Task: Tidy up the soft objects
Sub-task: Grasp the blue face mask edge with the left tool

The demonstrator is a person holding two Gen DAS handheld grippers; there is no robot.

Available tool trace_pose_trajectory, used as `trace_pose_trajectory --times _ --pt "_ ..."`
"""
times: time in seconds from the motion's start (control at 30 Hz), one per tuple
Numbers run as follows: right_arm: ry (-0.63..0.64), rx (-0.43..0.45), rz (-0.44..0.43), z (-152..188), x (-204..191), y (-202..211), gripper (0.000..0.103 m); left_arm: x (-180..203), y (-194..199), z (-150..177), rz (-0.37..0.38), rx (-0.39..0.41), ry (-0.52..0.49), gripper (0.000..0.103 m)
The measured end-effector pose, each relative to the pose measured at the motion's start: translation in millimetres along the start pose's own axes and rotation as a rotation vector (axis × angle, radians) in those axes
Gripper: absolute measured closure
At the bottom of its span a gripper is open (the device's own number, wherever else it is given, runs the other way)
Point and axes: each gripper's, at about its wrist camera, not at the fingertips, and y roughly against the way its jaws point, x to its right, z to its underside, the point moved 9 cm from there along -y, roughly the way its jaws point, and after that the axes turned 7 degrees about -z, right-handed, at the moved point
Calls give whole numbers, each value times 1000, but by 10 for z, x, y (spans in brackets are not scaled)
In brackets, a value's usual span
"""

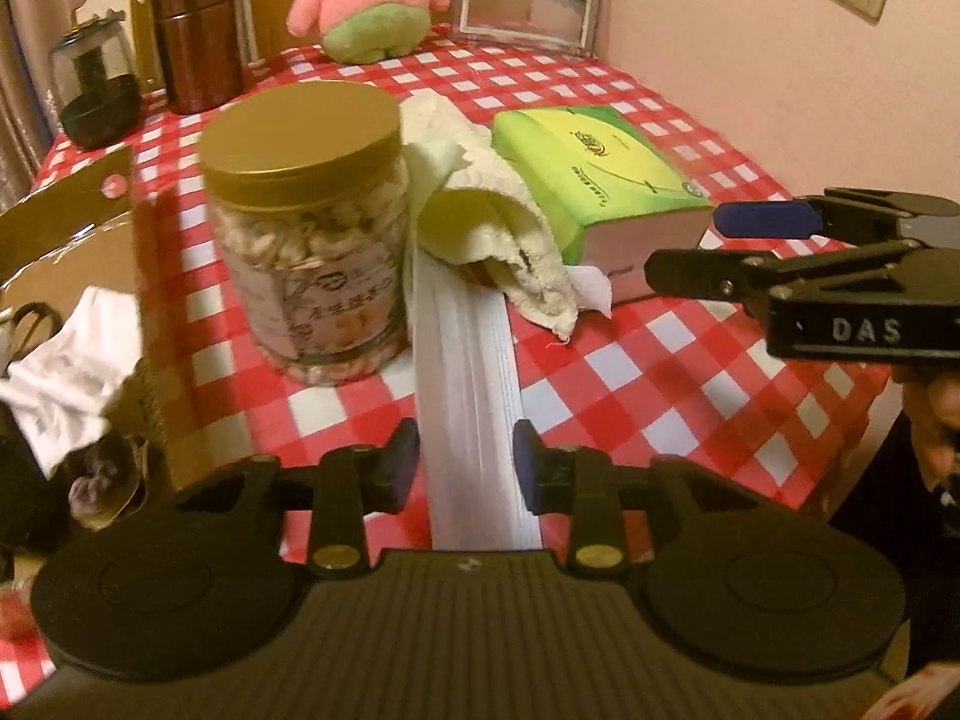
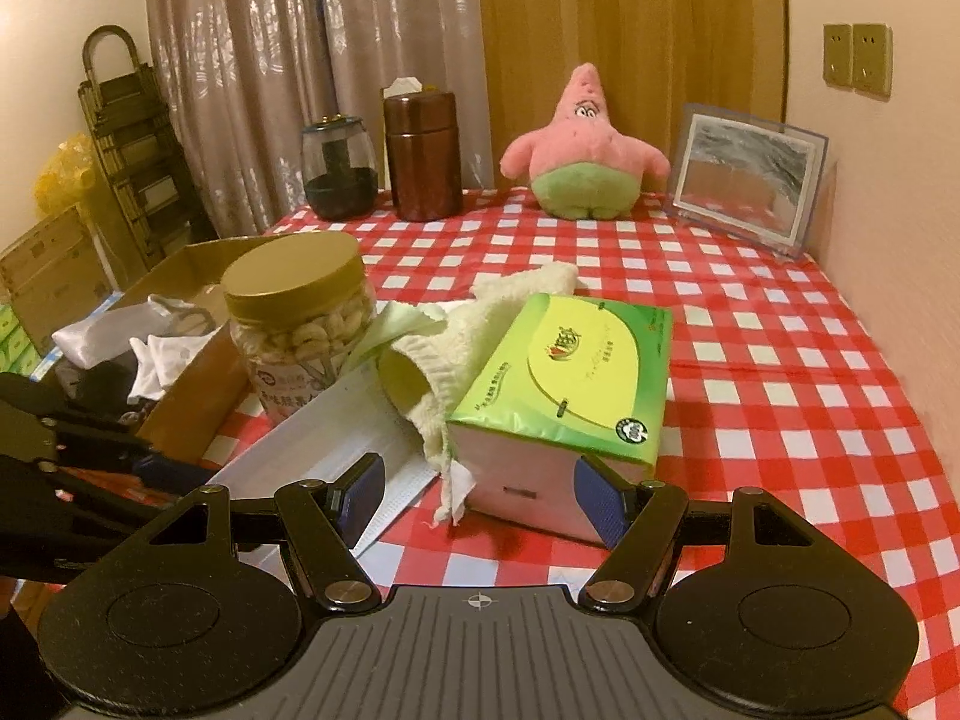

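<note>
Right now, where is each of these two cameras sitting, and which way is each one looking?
Left wrist: rides the left gripper, looking down its open fingers, which straddle a white mask stack; the right gripper shows too.
Right wrist: rides the right gripper, facing the tissue pack; the left gripper shows at the left edge.
Shared: snack jar, cream cloth, pink plush.
</note>
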Motion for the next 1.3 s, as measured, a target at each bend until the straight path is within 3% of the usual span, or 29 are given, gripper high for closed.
trace_pose_trajectory --times 0.27,0.3,0.4,0.47,0.8,1.2,1.3 --pt "-20 -10 -6 39 32 -59 32 141 -298 -125 -50 -49 -115 70" --pt "-25 -9 -7 39 38 -59 32 154 -330 -114 -54 -62 -126 73" --pt "-31 -6 -10 40 53 -56 32 177 -373 -69 -70 -82 -158 97" --pt "-35 -7 -11 48 59 -51 32 171 -357 -34 -63 -88 -156 99" --pt "-26 4 -33 22 -51 0 32 -100 192 -1 -38 -32 -68 103" --pt "43 -1 -100 -69 -444 -141 32 -664 1005 3 -112 88 57 103" --pt "83 -24 -116 -63 -558 -273 46 -828 1087 -11 -129 111 109 103"
